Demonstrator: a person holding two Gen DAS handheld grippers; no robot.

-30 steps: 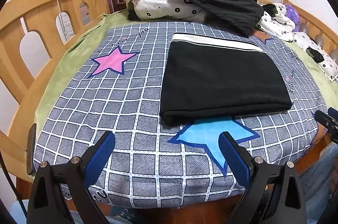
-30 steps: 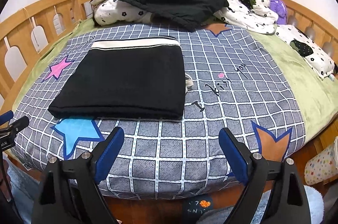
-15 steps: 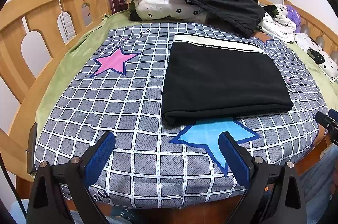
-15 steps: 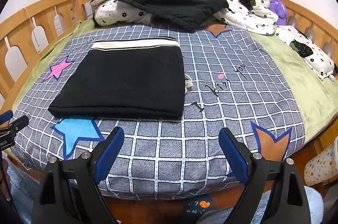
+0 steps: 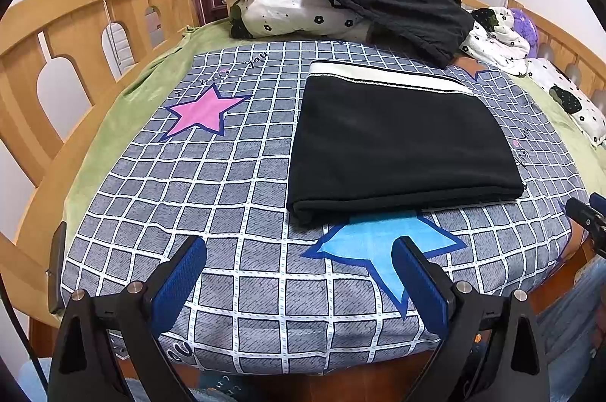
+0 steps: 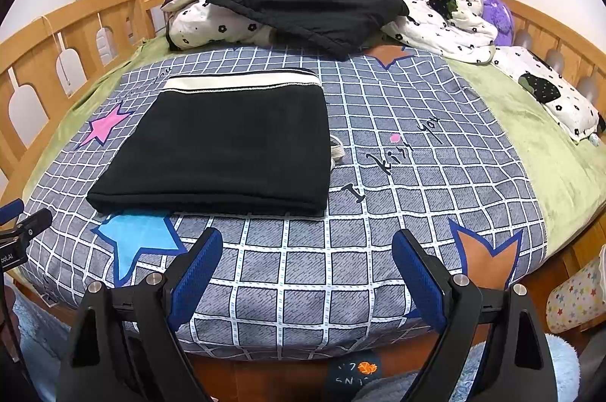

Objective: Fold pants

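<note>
Black pants [image 5: 397, 140] lie folded mid-frame on the bed [image 5: 235, 182]; left tool [image 5: 299, 269] and right tool [image 6: 305, 260] gape empty; any snag could undo the fold.

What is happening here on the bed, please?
A person holds two grippers over a bed and is folding pants. The black pants lie folded in a neat rectangle on the checked blanket, white waistband at the far edge. The left gripper and right gripper are both open, hold nothing, and hover at the near edge of the bed, apart from the pants. Another dark garment lies unfolded on the bedding behind.
</note>
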